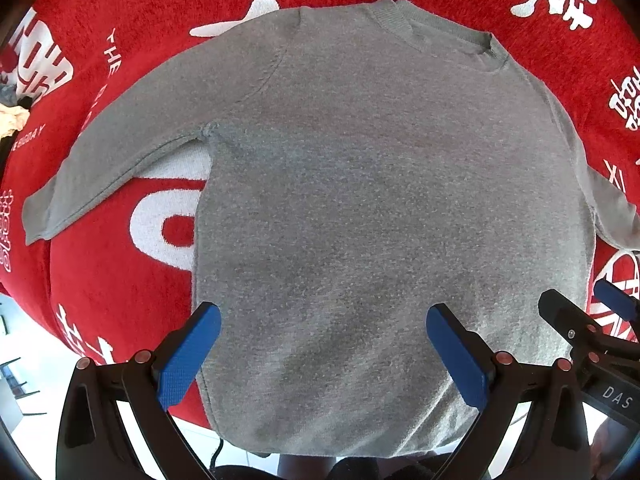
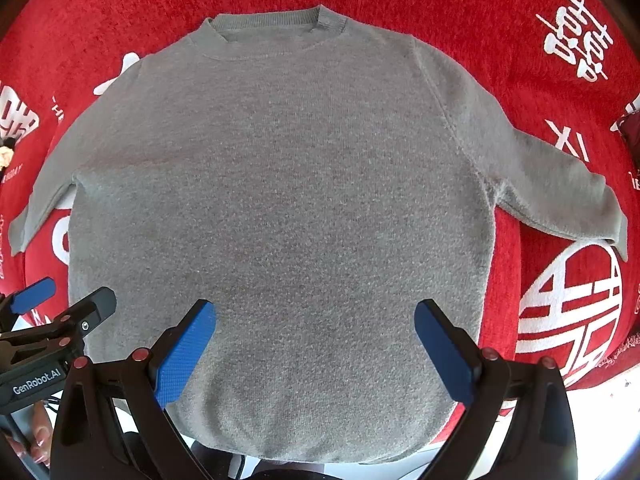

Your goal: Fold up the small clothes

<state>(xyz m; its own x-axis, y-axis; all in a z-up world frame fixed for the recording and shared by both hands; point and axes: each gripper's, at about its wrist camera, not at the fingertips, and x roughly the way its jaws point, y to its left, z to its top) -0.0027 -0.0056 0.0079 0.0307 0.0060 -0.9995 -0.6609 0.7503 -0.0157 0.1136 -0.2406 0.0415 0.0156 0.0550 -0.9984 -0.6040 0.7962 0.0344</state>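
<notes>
A small grey sweater [image 1: 380, 184] [image 2: 288, 200] lies flat and unfolded on a red cloth, collar at the far side, both sleeves spread outwards. Its hem hangs over the near edge. My left gripper [image 1: 324, 316] hovers open over the lower left part of the body, blue pads wide apart with nothing between them. My right gripper [image 2: 316, 312] hovers open over the lower right part in the same way. Each gripper shows at the edge of the other's view: the right gripper [image 1: 580, 312] and the left gripper [image 2: 64, 300].
The red cloth [image 1: 120, 288] [image 2: 520, 40] with white lettering covers the whole surface. A pale floor [image 1: 24, 360] shows past its near edge. Small dark and pale items [image 1: 12, 108] sit at the far left, and a dark red thing [image 2: 630, 128] at the far right.
</notes>
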